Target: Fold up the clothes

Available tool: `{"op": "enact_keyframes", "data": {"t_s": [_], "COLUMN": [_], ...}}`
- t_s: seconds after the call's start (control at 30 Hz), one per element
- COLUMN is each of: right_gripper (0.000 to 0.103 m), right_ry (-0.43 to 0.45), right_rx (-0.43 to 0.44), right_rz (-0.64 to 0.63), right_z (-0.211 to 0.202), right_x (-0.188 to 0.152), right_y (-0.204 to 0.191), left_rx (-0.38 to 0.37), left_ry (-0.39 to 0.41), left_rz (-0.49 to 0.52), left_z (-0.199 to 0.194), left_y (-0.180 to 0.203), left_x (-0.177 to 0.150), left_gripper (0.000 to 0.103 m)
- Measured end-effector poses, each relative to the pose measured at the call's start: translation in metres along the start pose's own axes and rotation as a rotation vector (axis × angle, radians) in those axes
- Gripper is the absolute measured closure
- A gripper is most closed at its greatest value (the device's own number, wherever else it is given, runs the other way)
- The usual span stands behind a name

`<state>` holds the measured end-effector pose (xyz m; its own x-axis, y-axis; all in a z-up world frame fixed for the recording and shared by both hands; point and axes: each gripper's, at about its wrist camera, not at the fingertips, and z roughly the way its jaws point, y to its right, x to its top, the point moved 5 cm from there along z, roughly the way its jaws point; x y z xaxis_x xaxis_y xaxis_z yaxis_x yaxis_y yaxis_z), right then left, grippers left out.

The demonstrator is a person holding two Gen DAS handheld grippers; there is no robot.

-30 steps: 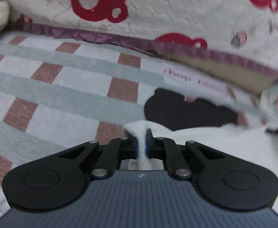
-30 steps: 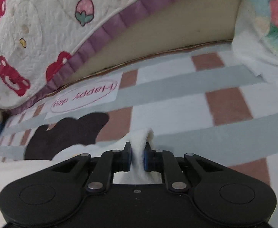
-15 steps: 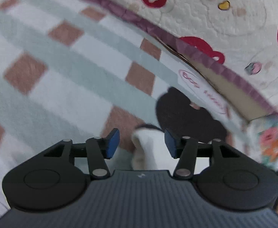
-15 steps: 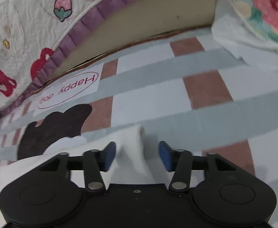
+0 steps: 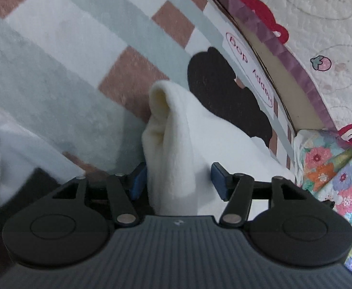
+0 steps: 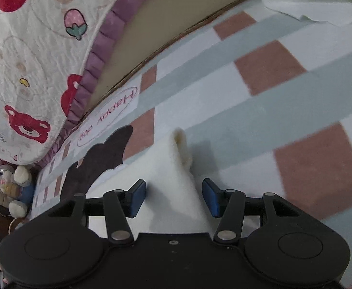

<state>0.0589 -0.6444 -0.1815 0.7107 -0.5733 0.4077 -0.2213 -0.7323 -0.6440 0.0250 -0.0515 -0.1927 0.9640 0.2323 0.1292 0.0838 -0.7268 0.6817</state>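
Observation:
A white fleece garment (image 5: 173, 132) lies on the checked bedspread (image 5: 55, 48). A pinched ridge of it stands up between the blue pads of my left gripper (image 5: 178, 180), whose jaws are opening; the right pad is clear of the cloth. In the right wrist view another peaked corner of the garment (image 6: 173, 168) rises between the pads of my right gripper (image 6: 174, 198), which is open with a gap on both sides. Both grippers point down at the bed.
A quilt with red bears and a purple frill (image 6: 31, 48) is heaped along the far side of the bedspread (image 6: 248, 96). A dark bear-shaped patch (image 5: 224, 89) lies beyond the garment. Floral fabric (image 5: 332, 168) is at the right, a stuffed toy (image 6: 9, 178) at the left.
Both grippers were shut on pinches of the white garment and have let go. Both have dropped toward the bed and rolled, and the pinched ridges stay standing between the pads.

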Motion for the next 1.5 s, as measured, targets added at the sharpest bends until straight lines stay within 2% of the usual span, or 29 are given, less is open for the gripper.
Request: {"op": "enact_keyframes", "data": {"t_s": [0.13,0.17,0.2,0.23,0.27,0.33,0.43,0.57,0.67,0.77,0.8,0.83,0.87,0.9,0.93,0.97,1.0,1.03,1.1,1.27,1.4,1.5], "right_gripper": [0.044,0.046,0.069,0.076,0.076,0.078,0.079,0.081,0.081,0.081,0.081,0.081,0.077,0.073,0.059,0.054,0.054,0.054,0.054,0.054,0.054,0.054], "right_ry": [0.004,0.005,0.010,0.023,0.038,0.092,0.222,0.330,0.408,0.465,0.489,0.513,0.535,0.548,0.538,0.518,0.495,0.462,0.410,0.276,0.220,0.174], "right_rx": [-0.017,-0.034,-0.050,-0.060,-0.069,-0.080,-0.107,-0.139,-0.121,-0.119,-0.129,-0.139,-0.157,-0.192,-0.254,-0.327,-0.391,-0.421,-0.400,-0.374,-0.354,-0.297], "right_rz": [-0.027,-0.057,-0.123,-0.231,-0.318,-0.386,-0.399,-0.459,-0.506,-0.544,-0.553,-0.562,-0.569,-0.570,-0.560,-0.544,-0.515,-0.472,-0.410,-0.363,-0.379,-0.434], "right_z": [0.013,0.016,0.019,0.020,0.020,0.011,-0.016,-0.048,-0.061,-0.059,-0.054,-0.050,-0.044,-0.033,-0.019,-0.004,0.009,0.018,0.025,0.031,0.027,0.020], "right_x": [0.010,0.012,0.010,0.005,-0.003,-0.012,-0.014,0.005,0.033,0.076,0.090,0.104,0.116,0.126,0.134,0.140,0.142,0.140,0.125,0.080,0.050,0.025], "right_y": [-0.009,-0.014,-0.022,-0.036,-0.048,-0.065,-0.080,-0.106,-0.132,-0.161,-0.169,-0.177,-0.184,-0.187,-0.185,-0.181,-0.175,-0.166,-0.151,-0.122,-0.118,-0.129], "left_rx": [-0.035,-0.053,-0.072,-0.078,-0.066,-0.022,0.020,0.016,0.004,-0.002,-0.009,-0.007,0.033,0.106,0.182,0.223,0.216,0.208,0.201,0.218,0.123,0.061], "left_ry": [0.022,0.028,0.035,0.046,0.069,0.129,0.211,0.292,0.335,0.415,0.458,0.508,0.537,0.537,0.533,0.526,0.513,0.500,0.470,0.337,0.312,0.275], "left_rz": [-0.009,0.008,0.025,0.047,0.085,0.201,0.347,0.428,0.465,0.465,0.454,0.450,0.457,0.462,0.465,0.460,0.446,0.431,0.399,0.265,0.146,0.098], "left_z": [0.018,0.020,0.022,0.023,0.019,0.007,-0.012,-0.029,-0.040,-0.042,-0.040,-0.037,-0.031,-0.024,-0.019,-0.015,-0.013,-0.011,-0.007,-0.003,-0.004,0.003], "left_y": [0.001,0.005,0.008,0.012,0.019,0.039,0.068,0.097,0.123,0.150,0.157,0.163,0.165,0.164,0.160,0.154,0.145,0.136,0.116,0.067,0.053,0.056], "left_x": [0.004,0.004,0.005,0.004,0.002,-0.005,-0.014,-0.008,0.017,0.062,0.078,0.094,0.107,0.117,0.124,0.127,0.123,0.120,0.113,0.095,0.087,0.078], "left_gripper": [0.048,0.055,0.081,0.085,0.086,0.087,0.087,0.088,0.088,0.087,0.084,0.072,0.061,0.051,0.053,0.053,0.052,0.051,0.050,0.051,0.051,0.050]}}
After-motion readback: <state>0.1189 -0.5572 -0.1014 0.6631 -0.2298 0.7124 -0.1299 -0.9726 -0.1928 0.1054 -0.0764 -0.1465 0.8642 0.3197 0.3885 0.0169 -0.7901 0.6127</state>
